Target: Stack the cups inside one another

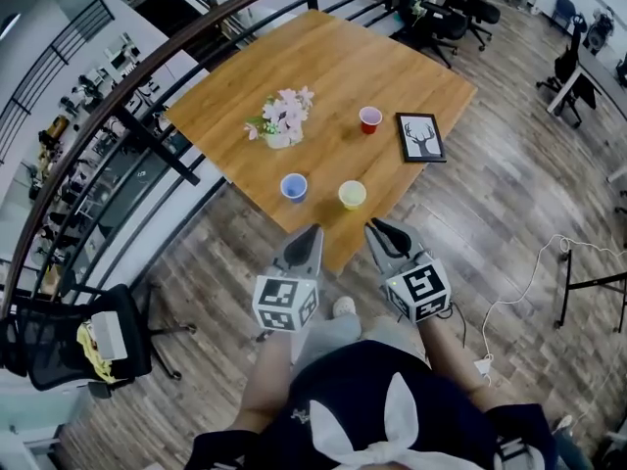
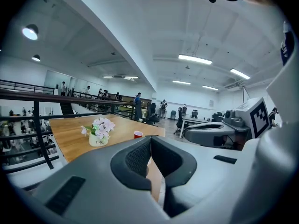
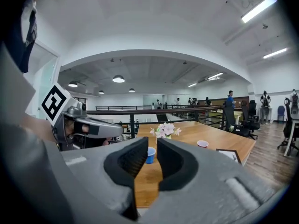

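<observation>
I see my left gripper [image 1: 313, 232] closed on nothing. My right gripper [image 1: 373, 226] stands barely ajar, empty, the blue cup [image 1: 293, 186] well ahead.

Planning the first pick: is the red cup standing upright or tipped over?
Upright: in the head view the red cup stands on the wooden table with its round open mouth facing up.

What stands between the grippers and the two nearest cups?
Nothing visible. The blue cup and yellow cup stand on the table near its corner, just ahead of the left gripper and right gripper; only bare wood lies between.
</observation>
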{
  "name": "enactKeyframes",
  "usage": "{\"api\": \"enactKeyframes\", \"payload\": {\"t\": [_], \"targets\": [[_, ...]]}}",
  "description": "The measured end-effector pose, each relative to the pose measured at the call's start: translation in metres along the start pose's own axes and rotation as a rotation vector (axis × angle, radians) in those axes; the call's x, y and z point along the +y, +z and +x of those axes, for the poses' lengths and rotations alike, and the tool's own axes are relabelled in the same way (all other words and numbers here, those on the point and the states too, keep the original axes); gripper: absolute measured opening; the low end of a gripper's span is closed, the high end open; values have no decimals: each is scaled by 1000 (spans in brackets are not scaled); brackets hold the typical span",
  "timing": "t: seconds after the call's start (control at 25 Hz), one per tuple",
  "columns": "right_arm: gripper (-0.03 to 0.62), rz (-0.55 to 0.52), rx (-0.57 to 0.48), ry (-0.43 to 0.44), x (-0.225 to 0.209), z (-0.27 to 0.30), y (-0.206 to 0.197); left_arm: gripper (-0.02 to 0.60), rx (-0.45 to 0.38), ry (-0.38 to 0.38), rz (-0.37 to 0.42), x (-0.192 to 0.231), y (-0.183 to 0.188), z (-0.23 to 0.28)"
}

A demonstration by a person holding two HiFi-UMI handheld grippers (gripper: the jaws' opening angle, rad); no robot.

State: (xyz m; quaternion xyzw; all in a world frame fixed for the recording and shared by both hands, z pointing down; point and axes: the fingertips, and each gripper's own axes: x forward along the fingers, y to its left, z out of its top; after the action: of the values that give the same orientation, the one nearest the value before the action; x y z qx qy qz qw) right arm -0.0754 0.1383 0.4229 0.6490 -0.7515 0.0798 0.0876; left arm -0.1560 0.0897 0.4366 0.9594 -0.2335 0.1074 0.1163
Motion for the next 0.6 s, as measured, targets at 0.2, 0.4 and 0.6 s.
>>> {"api": "enactKeyframes", "payload": {"t": [0.2, 0.4, 0.6], "targets": [[180, 34, 32, 5, -7, 21, -7, 18, 21, -39, 10, 11, -1, 15], [192, 30, 55, -2, -12, 36, -14, 18, 38, -69, 3, 18, -7, 29], [251, 25, 84, -2, -21, 49, -21, 18, 45, -77, -1, 26, -7, 42]]}}
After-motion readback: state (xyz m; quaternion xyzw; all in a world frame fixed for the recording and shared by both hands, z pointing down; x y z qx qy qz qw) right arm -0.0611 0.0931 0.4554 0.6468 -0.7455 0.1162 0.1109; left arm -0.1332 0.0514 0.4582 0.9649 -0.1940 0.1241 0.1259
